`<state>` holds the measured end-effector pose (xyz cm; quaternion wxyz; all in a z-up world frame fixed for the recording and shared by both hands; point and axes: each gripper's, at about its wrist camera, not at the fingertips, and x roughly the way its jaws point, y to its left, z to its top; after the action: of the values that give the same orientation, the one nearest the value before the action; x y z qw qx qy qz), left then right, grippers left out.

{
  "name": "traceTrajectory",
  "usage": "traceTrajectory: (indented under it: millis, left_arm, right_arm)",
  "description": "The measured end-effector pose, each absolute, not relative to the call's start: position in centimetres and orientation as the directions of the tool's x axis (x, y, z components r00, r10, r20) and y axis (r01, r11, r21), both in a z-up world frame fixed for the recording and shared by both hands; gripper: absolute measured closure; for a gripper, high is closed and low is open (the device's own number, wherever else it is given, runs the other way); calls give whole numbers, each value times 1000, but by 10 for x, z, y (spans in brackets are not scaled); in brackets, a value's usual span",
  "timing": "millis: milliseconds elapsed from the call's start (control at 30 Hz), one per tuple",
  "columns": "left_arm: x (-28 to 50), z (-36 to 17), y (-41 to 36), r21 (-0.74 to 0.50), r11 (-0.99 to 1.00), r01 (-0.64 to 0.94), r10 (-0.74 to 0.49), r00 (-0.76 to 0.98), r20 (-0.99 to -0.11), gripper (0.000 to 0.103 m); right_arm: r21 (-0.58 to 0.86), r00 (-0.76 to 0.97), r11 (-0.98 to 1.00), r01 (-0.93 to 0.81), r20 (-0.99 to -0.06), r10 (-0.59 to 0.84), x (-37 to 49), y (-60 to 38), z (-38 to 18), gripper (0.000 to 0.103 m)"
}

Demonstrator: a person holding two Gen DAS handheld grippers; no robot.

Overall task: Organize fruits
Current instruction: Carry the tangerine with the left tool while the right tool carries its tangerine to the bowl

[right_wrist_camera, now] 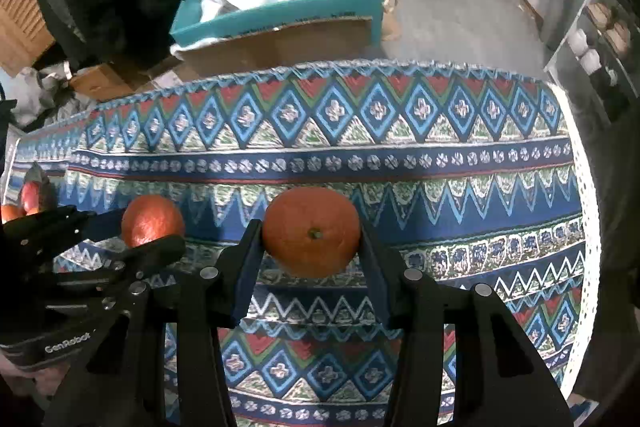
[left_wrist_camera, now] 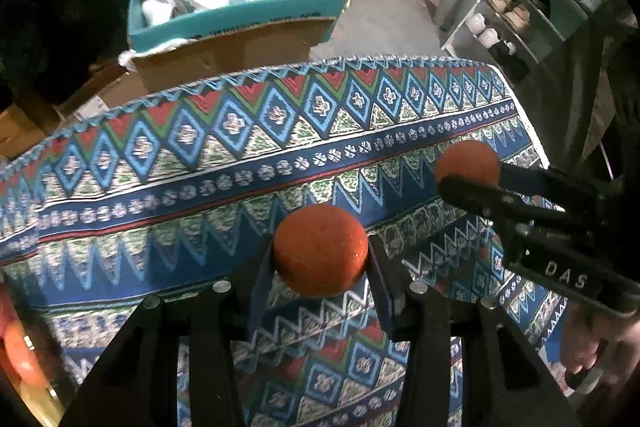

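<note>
Fingers on the left gripper (left_wrist_camera: 320, 263) are clamped on an orange (left_wrist_camera: 320, 250), pads pressing both its sides. Right gripper (right_wrist_camera: 312, 247) likewise pinches a second orange (right_wrist_camera: 311, 231), stem end facing its camera. Both fruits sit between the fingertips, above the patterned tablecloth (right_wrist_camera: 360, 155). Cloth ahead of both sets of fingers is bare up to the far table edge; past it sit a teal box (left_wrist_camera: 240, 15) stuffed with bags and a cardboard box (left_wrist_camera: 228, 55). Shoe rack (left_wrist_camera: 532, 3) is off to the right of the fingers. Both grippers angle steeply down, side by side, near each other. Part of a hand (left_wrist_camera: 600, 343) shows at frame edge. More fruit (right_wrist_camera: 24, 203) left of the left gripper, blurred and cut off.
</note>
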<state>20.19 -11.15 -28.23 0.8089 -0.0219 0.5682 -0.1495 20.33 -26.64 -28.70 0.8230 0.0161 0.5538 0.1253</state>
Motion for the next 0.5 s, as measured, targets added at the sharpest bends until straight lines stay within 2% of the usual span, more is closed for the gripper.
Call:
traceTrajectory:
  millis: [500]
  left_arm:
    - [158,-231,-66,-213,963,163,-262,407,-875,58]
  right_arm:
    - [152,439,950,-271,-859,263,172,-234,-226,55]
